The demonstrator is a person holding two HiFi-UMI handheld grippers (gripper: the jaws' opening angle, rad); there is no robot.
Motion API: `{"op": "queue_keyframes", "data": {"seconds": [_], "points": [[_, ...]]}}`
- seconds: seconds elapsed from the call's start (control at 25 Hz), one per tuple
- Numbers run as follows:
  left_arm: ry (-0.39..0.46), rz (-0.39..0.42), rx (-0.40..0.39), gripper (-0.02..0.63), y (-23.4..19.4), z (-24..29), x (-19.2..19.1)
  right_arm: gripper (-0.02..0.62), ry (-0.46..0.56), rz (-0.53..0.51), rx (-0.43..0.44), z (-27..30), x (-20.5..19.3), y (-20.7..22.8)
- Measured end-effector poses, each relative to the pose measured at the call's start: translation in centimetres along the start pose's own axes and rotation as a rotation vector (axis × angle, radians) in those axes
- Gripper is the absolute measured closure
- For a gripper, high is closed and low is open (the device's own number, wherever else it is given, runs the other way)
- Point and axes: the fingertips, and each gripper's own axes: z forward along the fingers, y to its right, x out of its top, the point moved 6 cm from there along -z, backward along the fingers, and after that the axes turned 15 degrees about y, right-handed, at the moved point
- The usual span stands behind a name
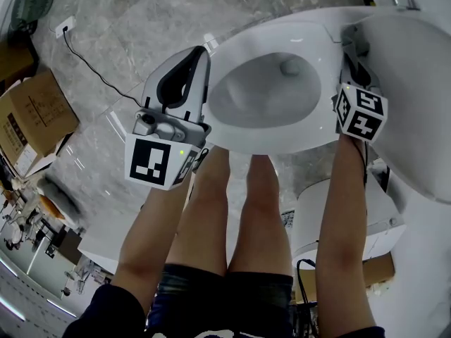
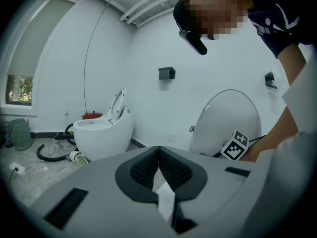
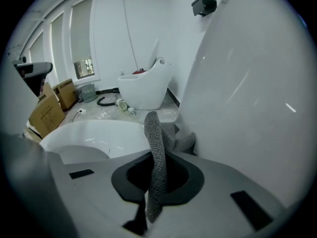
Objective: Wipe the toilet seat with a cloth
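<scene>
The right gripper (image 3: 157, 155) is clamped on a grey knitted cloth (image 3: 154, 130), which stands up as a narrow fold between its 2 jaws and bunches out beyond them. The bunched end lies at the back of the toilet seat (image 1: 271, 141), pressed against the foot of the raised lid (image 1: 416, 83) (whether it also touches the hinge cannot be told). In the head view this gripper reaches in along the seat's right side, its marker cube (image 1: 361, 111) over the rim.

The left gripper (image 1: 199, 53) hovers off the left edge of the seat, apart from it. Its jaws are closed, pads meeting at the tips with nothing held between them.

The person's 2 bare legs (image 1: 232, 210) stand just in front of the bowl. A 2nd white toilet (image 2: 101, 133) sits well apart across the room, and cardboard boxes (image 1: 32, 115) lie on the marbled floor (image 1: 127, 20) at the left, near a black cable (image 1: 91, 67).
</scene>
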Motion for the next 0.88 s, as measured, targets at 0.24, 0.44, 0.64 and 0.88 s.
{"op": "queue_keyframes", "data": {"seconds": [0.24,0.44,0.64,0.88], "points": [[-0.011,-0.018,-0.026,0.586,0.8,0.6,-0.7,0.568,-0.093,-0.076,-0.006,-6.5,-4.5,0.4],[-0.002,-0.017,-0.051,0.586,1.5,1.5,-0.5,0.566,-0.180,-0.096,0.005,-10.4,-7.0,-1.0],[0.003,-0.014,-0.056,0.586,1.6,1.8,-0.3,0.566,-0.281,-0.134,0.058,-13.0,-8.9,-3.6],[0.001,-0.013,-0.048,0.586,1.5,1.3,-0.5,0.566,-0.277,-0.208,0.100,-9.7,-8.4,-4.5]]}}
